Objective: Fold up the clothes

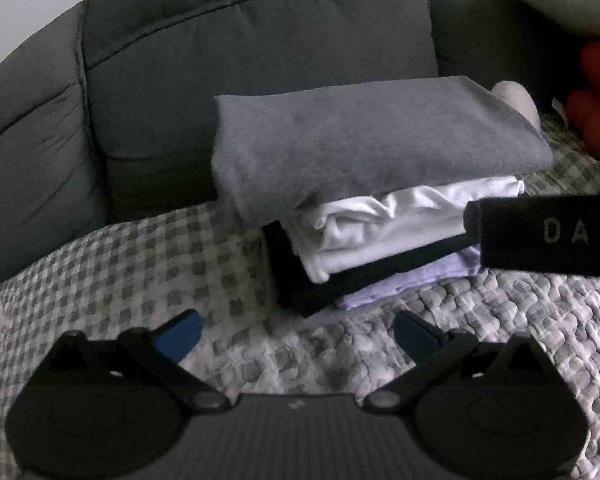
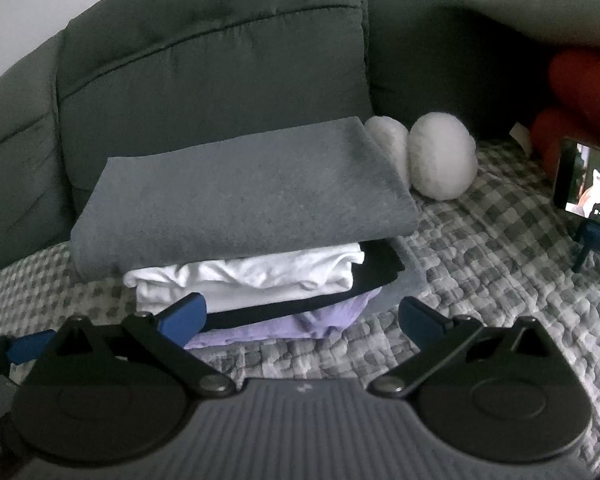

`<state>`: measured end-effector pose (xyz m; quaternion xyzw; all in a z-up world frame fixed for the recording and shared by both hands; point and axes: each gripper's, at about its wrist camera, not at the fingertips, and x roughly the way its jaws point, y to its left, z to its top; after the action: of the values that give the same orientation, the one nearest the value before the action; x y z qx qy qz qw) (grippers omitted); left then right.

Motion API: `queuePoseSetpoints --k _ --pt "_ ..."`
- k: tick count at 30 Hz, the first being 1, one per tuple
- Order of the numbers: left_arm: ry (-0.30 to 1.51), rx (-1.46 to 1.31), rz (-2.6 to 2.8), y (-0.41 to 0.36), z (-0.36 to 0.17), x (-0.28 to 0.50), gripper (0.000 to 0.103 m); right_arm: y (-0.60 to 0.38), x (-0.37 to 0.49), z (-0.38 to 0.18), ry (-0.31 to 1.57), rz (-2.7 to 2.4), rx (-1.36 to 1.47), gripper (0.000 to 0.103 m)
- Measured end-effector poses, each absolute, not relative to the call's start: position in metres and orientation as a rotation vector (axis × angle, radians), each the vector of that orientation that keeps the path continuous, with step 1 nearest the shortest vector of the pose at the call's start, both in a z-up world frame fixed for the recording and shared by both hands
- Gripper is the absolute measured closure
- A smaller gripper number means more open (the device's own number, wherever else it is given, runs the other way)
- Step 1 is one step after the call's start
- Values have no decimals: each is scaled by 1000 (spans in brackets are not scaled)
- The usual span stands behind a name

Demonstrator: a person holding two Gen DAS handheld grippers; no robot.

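Dark grey sofa back (image 1: 240, 60) fills the left. My left gripper (image 1: 298, 334) hangs over the checked cover (image 1: 140, 272), fingers spread wide, nothing between them. Ahead sits the pile of folded clothes (image 1: 380, 208): grey piece (image 1: 360, 140) on top, then white (image 1: 380, 224), black (image 1: 300, 284), lilac (image 1: 400, 280) lowest. My right gripper (image 2: 302, 316) also wide apart and empty, just short of the pile's front edge. Further right, two white fluffy balls (image 2: 440, 156) beside the pile, then a red cushion (image 2: 580, 92) and a lit phone (image 2: 592, 184) on its stand.
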<state>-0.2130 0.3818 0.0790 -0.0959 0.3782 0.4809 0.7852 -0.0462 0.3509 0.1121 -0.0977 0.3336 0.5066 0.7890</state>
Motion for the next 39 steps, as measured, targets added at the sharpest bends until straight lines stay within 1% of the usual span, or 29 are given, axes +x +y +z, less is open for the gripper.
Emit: queuePoseSetpoints --k 39 --pt "848 -227 1021 386 74 -209 1 363 -49 95 760 1026 -354 0"
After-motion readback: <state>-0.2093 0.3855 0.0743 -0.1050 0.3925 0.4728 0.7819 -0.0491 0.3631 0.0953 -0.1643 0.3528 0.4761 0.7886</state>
